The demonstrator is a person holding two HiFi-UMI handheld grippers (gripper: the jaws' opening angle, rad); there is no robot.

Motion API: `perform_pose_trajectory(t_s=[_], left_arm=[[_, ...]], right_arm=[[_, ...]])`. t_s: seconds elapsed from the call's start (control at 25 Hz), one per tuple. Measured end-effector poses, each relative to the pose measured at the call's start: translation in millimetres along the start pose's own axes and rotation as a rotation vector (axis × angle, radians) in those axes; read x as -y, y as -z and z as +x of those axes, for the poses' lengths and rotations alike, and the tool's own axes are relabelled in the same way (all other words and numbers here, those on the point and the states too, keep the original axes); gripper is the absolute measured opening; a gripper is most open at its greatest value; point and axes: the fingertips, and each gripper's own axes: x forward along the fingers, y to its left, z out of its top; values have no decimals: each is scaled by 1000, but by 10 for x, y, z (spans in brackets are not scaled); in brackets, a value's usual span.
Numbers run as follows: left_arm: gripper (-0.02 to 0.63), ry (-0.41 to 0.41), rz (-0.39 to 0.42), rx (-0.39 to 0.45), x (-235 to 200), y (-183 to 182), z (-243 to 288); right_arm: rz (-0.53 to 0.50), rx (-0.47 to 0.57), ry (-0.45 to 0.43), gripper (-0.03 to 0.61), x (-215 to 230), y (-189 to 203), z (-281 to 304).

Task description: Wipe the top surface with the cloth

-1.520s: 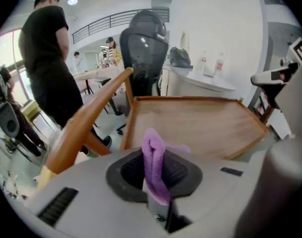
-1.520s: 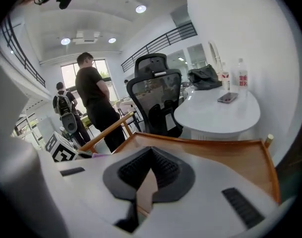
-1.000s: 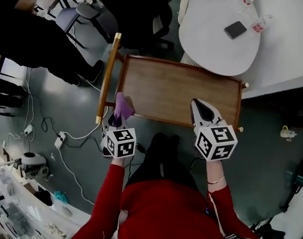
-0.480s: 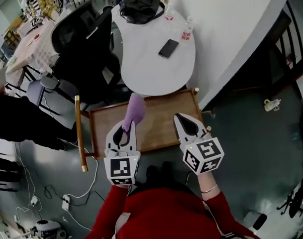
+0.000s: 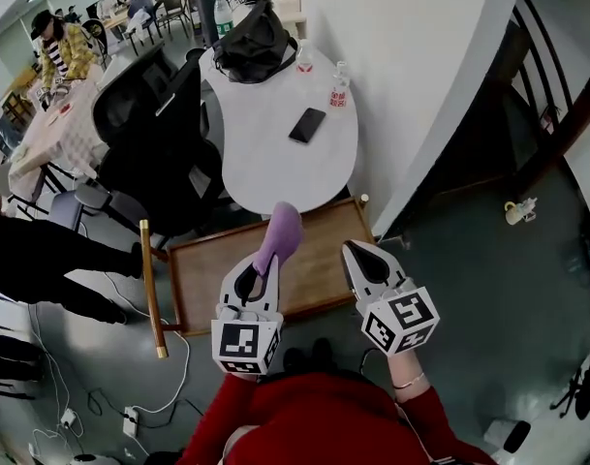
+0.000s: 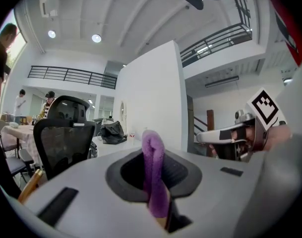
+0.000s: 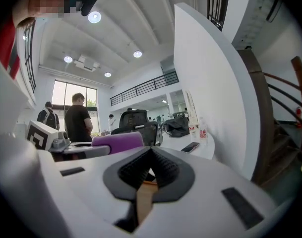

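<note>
A purple cloth (image 5: 278, 235) sticks out of my left gripper (image 5: 260, 265), which is shut on it and held above the wooden tray top (image 5: 205, 277) of a cart. In the left gripper view the cloth (image 6: 153, 167) stands upright between the jaws. My right gripper (image 5: 357, 251) hovers over the tray's right end, jaws shut with nothing in them. In the right gripper view only a sliver of wood (image 7: 149, 186) shows through the jaws, and the cloth (image 7: 118, 142) shows off to the left. Both gripper views look level across the room, above the tray.
A white round table (image 5: 265, 153) stands just beyond the tray with a phone (image 5: 307, 124), bottles (image 5: 340, 74) and a black bag (image 5: 253, 39). A black office chair (image 5: 149, 114) is at left. The cart's wooden handle (image 5: 149, 289) juts left. A white wall (image 5: 401, 76) runs on the right.
Both grippers have tilted up: their views looked onto the tray, now across the room. The left gripper carried the cloth forward from the tray's left corner to over its middle.
</note>
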Motion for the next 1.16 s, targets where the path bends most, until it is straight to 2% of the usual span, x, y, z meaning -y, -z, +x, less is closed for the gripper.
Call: perform_pose_trajectory(t_s=[0.52,1.16], left_arm=[[52,-27,-16,9,-73,-50,-75],[52,-29,-24,-11,-15,33,-87]], right_arm=[[-90,29,-63,11,-279,-71,100],[-87,35,-53,11,-238,-44,50]])
